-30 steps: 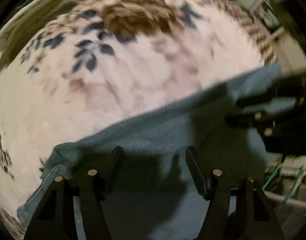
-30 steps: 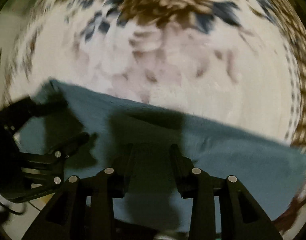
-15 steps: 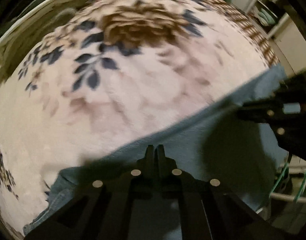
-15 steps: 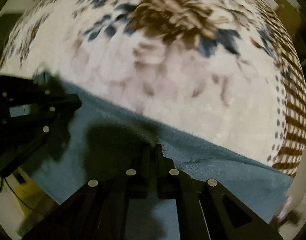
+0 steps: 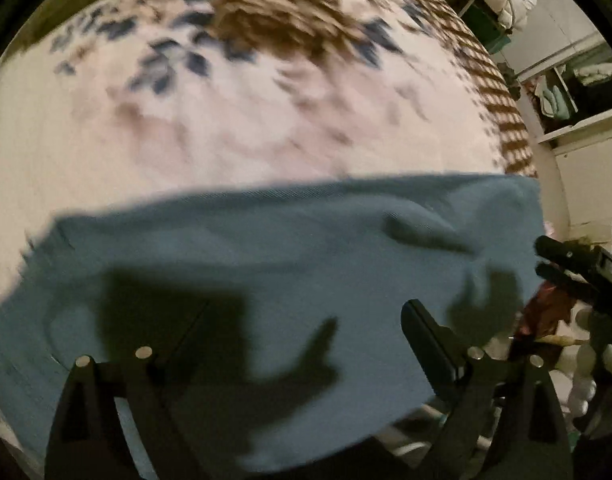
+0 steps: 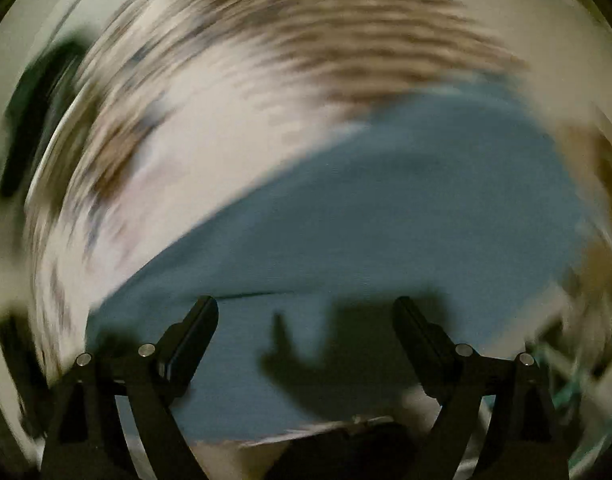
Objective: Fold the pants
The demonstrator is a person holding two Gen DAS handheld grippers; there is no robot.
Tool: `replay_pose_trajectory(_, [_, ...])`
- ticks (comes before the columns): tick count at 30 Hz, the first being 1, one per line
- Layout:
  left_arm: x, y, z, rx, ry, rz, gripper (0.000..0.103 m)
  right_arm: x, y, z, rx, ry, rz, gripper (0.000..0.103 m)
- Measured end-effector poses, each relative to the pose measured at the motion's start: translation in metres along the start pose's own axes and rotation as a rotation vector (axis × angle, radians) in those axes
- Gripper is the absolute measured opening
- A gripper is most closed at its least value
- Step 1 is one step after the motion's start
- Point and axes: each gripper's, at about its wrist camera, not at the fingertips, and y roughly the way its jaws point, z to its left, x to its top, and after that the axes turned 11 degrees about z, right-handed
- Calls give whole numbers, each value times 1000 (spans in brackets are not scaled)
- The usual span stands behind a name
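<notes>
**Both tongs released, pants flat on blanket, fold partly done at best**

Both tongs stand wide apart w/ nothing between the fingers. Left gripper (image 5: 301,344) hangs over the near part of the pants (image 5: 289,248); only its shadow falls on the cloth, no pinch. Right gripper (image 6: 306,328) likewise spread over the pants (image 6: 386,208), empty. In the left view the right gripper (image 5: 566,268) shows at the right edge, just beside the pants' right end; whether it touches cloth there I can't tell.

Pants: blue-grey, lying as a broad band across the near side of the floral blanket (image 5: 245,112), far edge fairly straight, one soft wrinkle toward the right. Near edge hangs past the blanket's edge or sits at it; unclear which.

Progress, my read: cloth looks smooth and rectangular, so prob. at least one fold is in and laid down. Legs, waistband, seams not distinguishable, so how many layers = unknown. Likely left: one more fold to a compact stack, plus smoothing the wrinkle.

Hard to see: right view heavily motion-blurred, blanket pattern smeared, room edges unreadable. Left view mildly blurred. Pants' left end cut off by the lens rim. Clutter on the shelves (image 5: 578,92) at far right too small to name.
</notes>
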Motion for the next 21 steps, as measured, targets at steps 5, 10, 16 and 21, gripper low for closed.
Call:
replay_pose_trajectory(5, [10, 38, -54, -19, 1, 46, 94, 14, -27, -152, -4, 303, -99, 77])
replay_pose_trajectory(10, [26, 65, -82, 35, 31, 46, 94, 51, -13, -216, 100, 348, -83, 27])
replay_pose_trajectory(16, [37, 82, -91, 91, 58, 50, 101, 46, -40, -199, -21, 200, -260, 13])
replay_pose_trajectory(21, [38, 94, -103, 171, 85, 39, 103, 51, -9, -251, 190, 326, -156, 35])
